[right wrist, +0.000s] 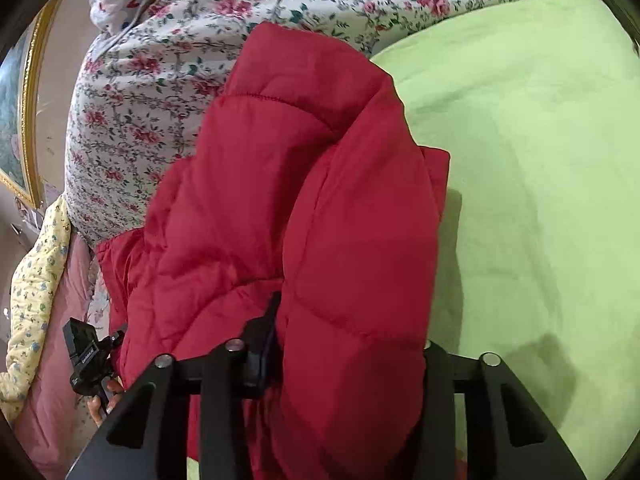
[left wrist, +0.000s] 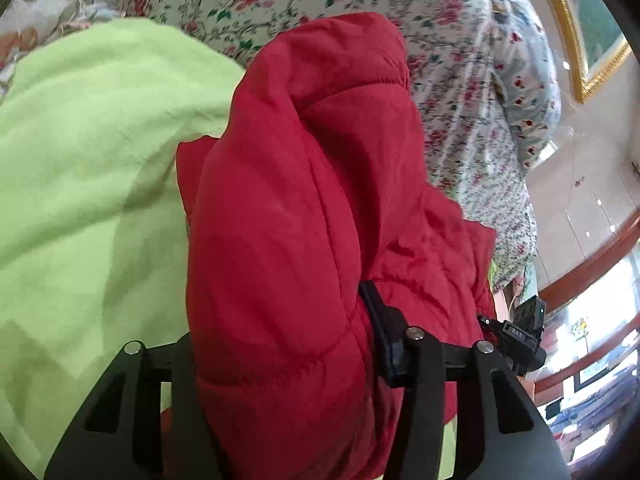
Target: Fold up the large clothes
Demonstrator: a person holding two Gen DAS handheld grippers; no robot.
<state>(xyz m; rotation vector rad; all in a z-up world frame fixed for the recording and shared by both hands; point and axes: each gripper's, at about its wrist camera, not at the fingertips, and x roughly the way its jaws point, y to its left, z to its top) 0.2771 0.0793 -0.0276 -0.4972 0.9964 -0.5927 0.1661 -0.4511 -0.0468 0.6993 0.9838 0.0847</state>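
Observation:
A red quilted puffer jacket (left wrist: 304,208) hangs bunched in front of both cameras, above a lime green blanket (left wrist: 88,168). My left gripper (left wrist: 280,344) is shut on a thick fold of the jacket; only its right finger (left wrist: 376,316) shows, the other is buried in the fabric. My right gripper (right wrist: 344,344) is shut on another fold of the same jacket (right wrist: 288,200); its left finger (right wrist: 266,328) shows at the fabric's edge. Each view shows the other gripper's camera, in the left wrist view (left wrist: 524,332) and the right wrist view (right wrist: 86,360).
The green blanket (right wrist: 540,184) covers a bed. Floral bedding (left wrist: 460,80) (right wrist: 152,92) is piled behind the jacket. A gold-framed picture (left wrist: 584,32) hangs on the wall. A yellow patterned quilt (right wrist: 36,292) and pink sheet lie at the bed's edge.

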